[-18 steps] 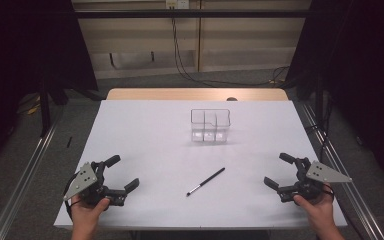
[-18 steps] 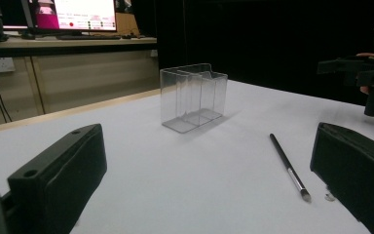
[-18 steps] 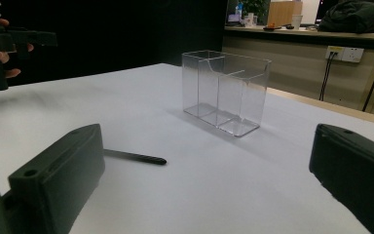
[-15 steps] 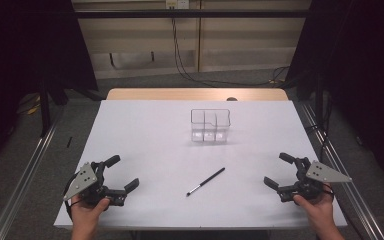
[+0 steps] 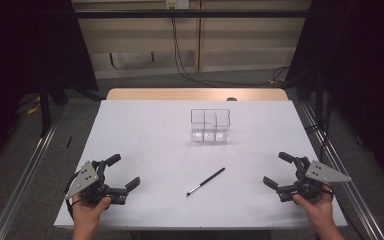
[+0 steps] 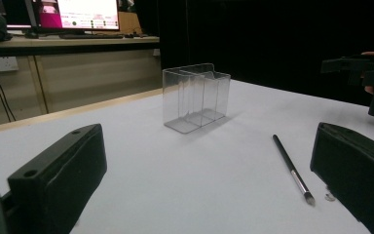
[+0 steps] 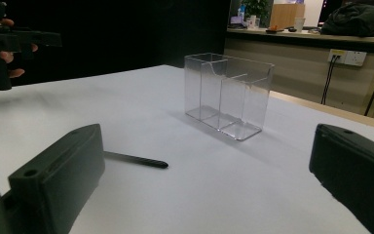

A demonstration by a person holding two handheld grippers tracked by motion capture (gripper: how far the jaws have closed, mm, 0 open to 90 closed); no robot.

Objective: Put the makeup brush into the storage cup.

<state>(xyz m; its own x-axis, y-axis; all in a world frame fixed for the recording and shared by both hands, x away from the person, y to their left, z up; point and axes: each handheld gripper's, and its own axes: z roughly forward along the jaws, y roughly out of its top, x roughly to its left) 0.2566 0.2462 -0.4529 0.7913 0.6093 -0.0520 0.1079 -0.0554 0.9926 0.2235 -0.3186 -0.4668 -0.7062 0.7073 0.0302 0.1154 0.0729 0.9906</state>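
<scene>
Black slim brush (image 5: 206, 181), silver ferrule, flat on table (image 5: 145, 130) | both claws spread, empty

Overhead plus two low views sharing organizer (image 5: 210, 126)

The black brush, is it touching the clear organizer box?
Apart. The high view shows bare white table between the black brush and the clear organizer box.

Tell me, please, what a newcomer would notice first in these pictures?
First, the clear plastic organizer with its empty compartments, standing upright at the middle of the white table. Next, the thin black brush lying flat nearer the person, alone. Last, the left gripper and the right gripper at the near corners, fingers open, holding nothing.
</scene>
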